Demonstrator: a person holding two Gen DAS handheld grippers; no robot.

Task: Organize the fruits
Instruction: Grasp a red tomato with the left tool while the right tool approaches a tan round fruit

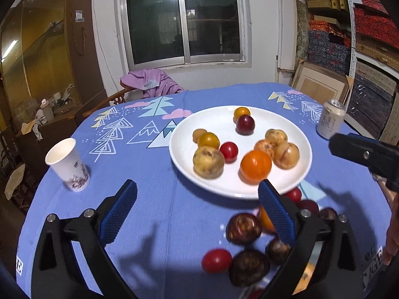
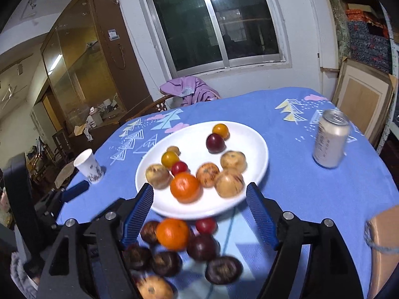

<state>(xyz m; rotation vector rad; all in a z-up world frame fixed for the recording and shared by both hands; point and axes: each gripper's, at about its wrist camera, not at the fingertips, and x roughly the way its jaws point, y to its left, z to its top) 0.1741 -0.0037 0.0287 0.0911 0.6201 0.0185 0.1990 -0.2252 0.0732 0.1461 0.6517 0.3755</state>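
A paper cup [image 1: 67, 165] is seen left of the left gripper [image 1: 198, 208], whose jaws are spread wide with nothing clasped. The white plate [image 1: 294, 134] of fruit lies just ahead of its right finger, and the loose fruits [image 1: 244, 228] are clustered beside that finger on the blue tablecloth [image 1: 159, 211]. The right gripper [image 2: 200, 218] is likewise released, empty; an orange [image 2: 172, 233] lies between its jaws. A can [image 2: 330, 142] stands to its right, well apart.

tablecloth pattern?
The tablecloth is blue with pale triangle trees, mountains and pink clouds; clearest in the left wrist view.
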